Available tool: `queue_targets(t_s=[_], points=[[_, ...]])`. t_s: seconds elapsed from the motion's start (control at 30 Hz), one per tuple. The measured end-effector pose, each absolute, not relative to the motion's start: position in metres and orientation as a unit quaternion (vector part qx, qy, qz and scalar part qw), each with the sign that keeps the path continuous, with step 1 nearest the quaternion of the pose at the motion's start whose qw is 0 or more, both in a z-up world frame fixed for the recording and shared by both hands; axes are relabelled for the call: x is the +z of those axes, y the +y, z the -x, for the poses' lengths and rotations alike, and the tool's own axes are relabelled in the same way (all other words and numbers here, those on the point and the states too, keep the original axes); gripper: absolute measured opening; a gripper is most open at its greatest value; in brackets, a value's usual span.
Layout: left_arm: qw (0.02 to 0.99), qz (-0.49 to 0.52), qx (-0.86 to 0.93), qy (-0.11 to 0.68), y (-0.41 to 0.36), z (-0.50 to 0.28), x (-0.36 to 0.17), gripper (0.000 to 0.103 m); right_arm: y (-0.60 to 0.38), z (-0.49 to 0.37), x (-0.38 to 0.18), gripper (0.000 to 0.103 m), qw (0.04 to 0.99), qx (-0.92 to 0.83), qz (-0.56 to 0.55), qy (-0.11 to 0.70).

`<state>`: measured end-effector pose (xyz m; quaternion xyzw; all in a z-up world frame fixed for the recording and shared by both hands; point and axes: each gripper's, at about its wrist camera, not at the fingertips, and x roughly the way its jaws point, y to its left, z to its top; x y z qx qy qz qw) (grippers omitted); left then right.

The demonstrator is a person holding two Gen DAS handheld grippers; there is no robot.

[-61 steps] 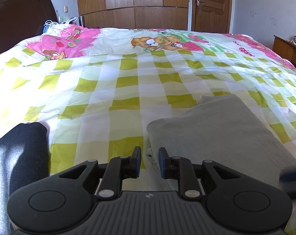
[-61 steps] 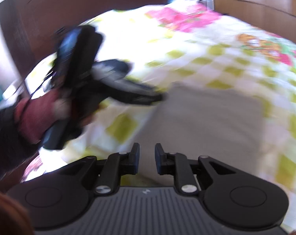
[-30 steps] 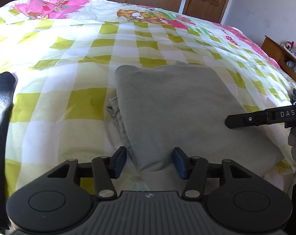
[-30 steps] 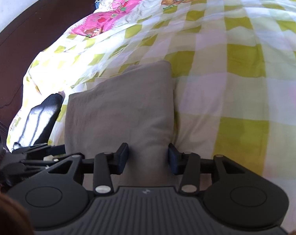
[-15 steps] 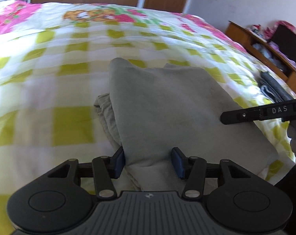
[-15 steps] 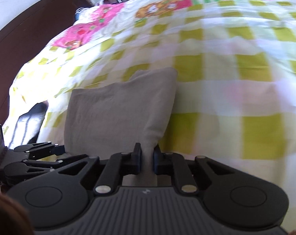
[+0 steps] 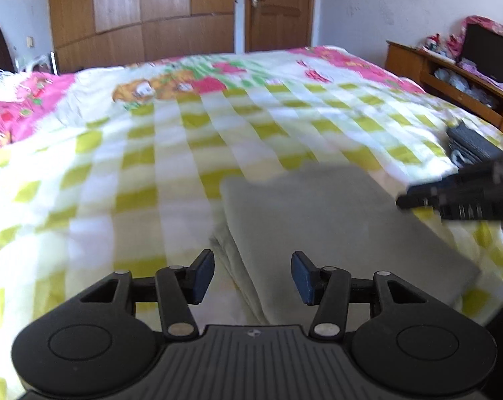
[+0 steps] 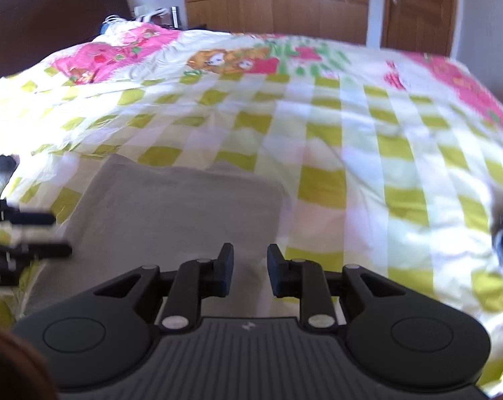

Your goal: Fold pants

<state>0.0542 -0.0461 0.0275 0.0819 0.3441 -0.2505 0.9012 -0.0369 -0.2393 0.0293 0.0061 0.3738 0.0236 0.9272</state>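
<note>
Right claw (image 8: pixel 250 275): jaws opening, nothing between them; half a second ago they pinched the near edge of the pants (image 8: pixel 178 213). Left claw (image 7: pixel 253 276): jaws wide, lifted clear of the fabric it straddled. Pants lie folded flat on the bed (image 8: pixel 351 153), near edge. Both claws released: fold looks complete.

Folded pants (image 7: pixel 334 226) on bed (image 7: pixel 184 140), wardrobe (image 7: pixel 141 13) behind.
</note>
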Motion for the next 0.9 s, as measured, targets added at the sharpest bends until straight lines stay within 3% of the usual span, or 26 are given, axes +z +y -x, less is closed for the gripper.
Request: queue_targets(t_s=[0.3,0.9], points=[[0.902,-0.081,-0.206,0.371,-0.072,-0.106,-0.013,0.064,-0.209,0.021,0.009,0.022,0.917,0.052,0.012,0.395],[0.902,-0.091,-0.214,0.364,-0.058,-0.039,0.000,0.065,-0.202,0.050,0.010,0.021,0.916,0.024,0.001,0.400]])
